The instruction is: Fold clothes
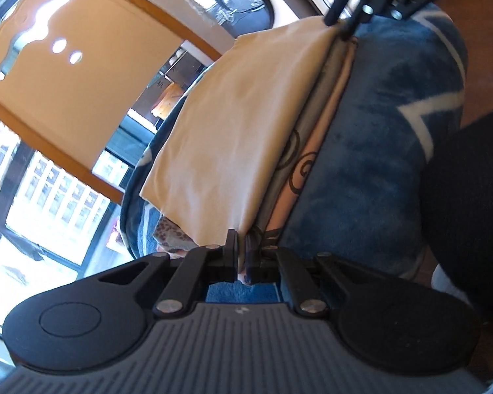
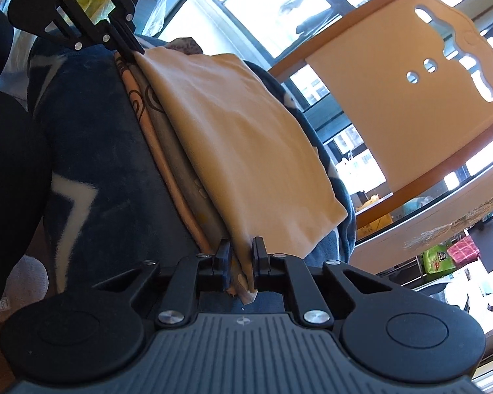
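Blue blanket (image 2: pixel 92 138) carries the load; tan garment (image 1: pixel 240 124) lies on it, partly folded, patterned layers showing along its near edge. Left claw (image 1: pixel 241 246) pinched narrow on one corner, right claw (image 2: pixel 241 252) clamped on the other. Lift both level, keep the edge taut, carry it over evenly, then release together.

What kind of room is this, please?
Probably a bedroom at home: a plush blue blanket covers what looks like a bed, a wooden headboard with cut-outs stands behind it, and large windows let daylight in.
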`<state>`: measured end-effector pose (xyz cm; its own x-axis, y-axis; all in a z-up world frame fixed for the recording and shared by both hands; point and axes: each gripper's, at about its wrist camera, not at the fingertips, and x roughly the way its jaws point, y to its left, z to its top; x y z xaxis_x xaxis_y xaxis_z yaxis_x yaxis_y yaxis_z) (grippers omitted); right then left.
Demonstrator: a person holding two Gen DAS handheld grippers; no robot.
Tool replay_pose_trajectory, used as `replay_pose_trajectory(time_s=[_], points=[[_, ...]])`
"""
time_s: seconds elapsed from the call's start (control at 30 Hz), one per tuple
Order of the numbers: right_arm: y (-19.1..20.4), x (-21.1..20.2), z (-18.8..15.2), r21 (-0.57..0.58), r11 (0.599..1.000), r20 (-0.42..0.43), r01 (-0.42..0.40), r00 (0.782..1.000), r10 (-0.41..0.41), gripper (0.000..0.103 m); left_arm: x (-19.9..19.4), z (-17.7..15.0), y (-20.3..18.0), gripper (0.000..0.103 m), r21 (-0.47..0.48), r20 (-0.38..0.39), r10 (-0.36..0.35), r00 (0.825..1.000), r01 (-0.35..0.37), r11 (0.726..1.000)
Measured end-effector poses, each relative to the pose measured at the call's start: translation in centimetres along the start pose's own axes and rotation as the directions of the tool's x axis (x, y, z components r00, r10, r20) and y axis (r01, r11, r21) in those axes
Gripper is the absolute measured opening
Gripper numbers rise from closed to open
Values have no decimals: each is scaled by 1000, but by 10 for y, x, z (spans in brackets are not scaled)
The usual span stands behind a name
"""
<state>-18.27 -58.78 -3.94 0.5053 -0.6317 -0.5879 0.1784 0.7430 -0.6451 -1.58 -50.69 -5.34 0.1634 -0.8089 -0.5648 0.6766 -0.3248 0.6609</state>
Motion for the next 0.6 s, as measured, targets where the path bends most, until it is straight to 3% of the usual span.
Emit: replay_pose_trajectory(time_s=[0.13, 0.27, 0.6], points=[[-5, -2, -5, 101, 994, -5, -27, 1000, 28, 20, 1, 1, 2, 5, -25, -8, 3, 1000, -3, 1000], [-16, 0, -11, 202, 978, -16, -49, 998, 53, 20, 0, 1, 4, 5, -49, -10, -2, 1000, 2, 999], [-34, 2, -27, 298, 954, -99, -1, 995, 32, 24, -1, -1, 6, 7, -60, -13, -2, 1000, 1, 998]])
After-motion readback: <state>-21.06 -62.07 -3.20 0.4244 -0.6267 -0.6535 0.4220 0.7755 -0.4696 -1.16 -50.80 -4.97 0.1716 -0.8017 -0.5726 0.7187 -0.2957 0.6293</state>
